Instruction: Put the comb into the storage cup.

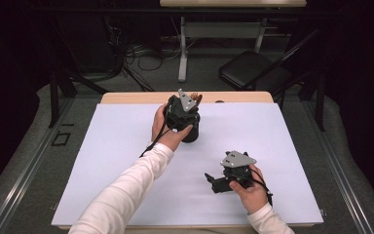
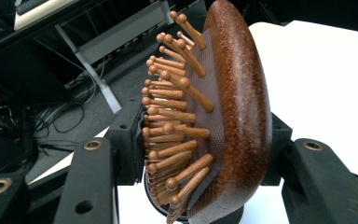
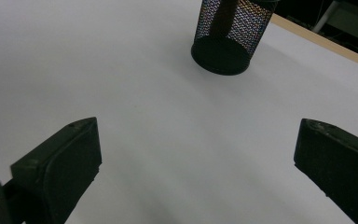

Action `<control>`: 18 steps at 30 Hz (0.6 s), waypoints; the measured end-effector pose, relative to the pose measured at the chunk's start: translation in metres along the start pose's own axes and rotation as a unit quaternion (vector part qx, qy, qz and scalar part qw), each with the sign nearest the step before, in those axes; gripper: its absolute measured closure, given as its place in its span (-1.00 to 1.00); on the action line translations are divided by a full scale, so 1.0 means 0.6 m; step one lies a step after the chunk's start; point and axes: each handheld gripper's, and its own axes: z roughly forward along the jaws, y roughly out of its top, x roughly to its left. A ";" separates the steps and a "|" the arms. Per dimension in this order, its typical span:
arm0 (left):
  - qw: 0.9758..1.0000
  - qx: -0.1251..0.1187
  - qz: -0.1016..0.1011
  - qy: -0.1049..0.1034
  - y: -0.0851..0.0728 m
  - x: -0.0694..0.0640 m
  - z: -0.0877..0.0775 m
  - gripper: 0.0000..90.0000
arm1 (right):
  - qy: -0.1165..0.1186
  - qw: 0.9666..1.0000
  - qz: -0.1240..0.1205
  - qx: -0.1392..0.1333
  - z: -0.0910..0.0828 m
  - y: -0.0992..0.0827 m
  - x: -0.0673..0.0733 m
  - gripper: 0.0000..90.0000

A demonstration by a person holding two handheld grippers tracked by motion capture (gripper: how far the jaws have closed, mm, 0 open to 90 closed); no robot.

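The left claw [image 2: 200, 140] has its jaws clamped on a wooden hairbrush [image 2: 223, 116] right over the black mesh cup [image 3: 226, 35] near the desk's [image 1: 126, 146] far edge, while the right claw [image 1: 213, 181] sits wide open and empty by the near edge, dark cluttered room behind.

A brown wooden hairbrush [image 2: 233, 116] with ball-tipped wooden pins stands head up in a black mesh cup [image 3: 223, 37] near the worktop's far edge.

White long sleeves [image 1: 126, 187], black tools [image 1: 224, 181] with grey triangular plates [image 1: 237, 159], trailing black cables [image 1: 152, 146]
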 end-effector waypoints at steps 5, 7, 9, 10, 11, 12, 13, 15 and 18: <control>1.000 -0.002 0.012 0.001 -0.002 -0.008 -0.001 0.05 | 0.001 1.000 -0.002 0.002 0.001 0.000 0.002 -0.98; 1.000 -0.002 0.015 0.000 -0.004 -0.010 -0.002 0.04 | 0.000 1.000 -0.001 0.003 0.000 -0.001 0.002 -0.98; 1.000 -0.003 0.016 -0.001 -0.004 -0.013 -0.001 0.04 | -0.001 1.000 -0.001 0.003 -0.001 -0.002 0.002 -0.98; 1.000 -0.004 0.017 -0.001 -0.004 -0.014 -0.001 0.04 | -0.002 1.000 -0.001 0.002 -0.002 -0.002 0.001 -0.98; 1.000 -0.005 0.018 -0.001 -0.005 -0.016 0.000 0.03 | -0.002 1.000 0.001 0.002 -0.003 -0.002 0.000 -0.98; 1.000 -0.005 0.020 -0.002 -0.005 -0.018 0.000 0.03 | -0.003 1.000 0.001 0.001 -0.003 -0.003 -0.001 -0.97; 1.000 -0.006 0.021 -0.002 -0.005 -0.019 0.000 0.03 | -0.004 1.000 0.002 0.001 -0.003 -0.003 -0.001 -0.97; 1.000 -0.006 0.027 -0.002 -0.005 -0.023 0.000 0.03 | -0.006 1.000 0.002 0.002 -0.004 -0.004 -0.002 -0.97; 0.999 -0.005 0.034 -0.001 -0.006 -0.027 0.000 0.03 | -0.006 1.000 0.002 0.003 -0.003 -0.004 -0.002 -0.97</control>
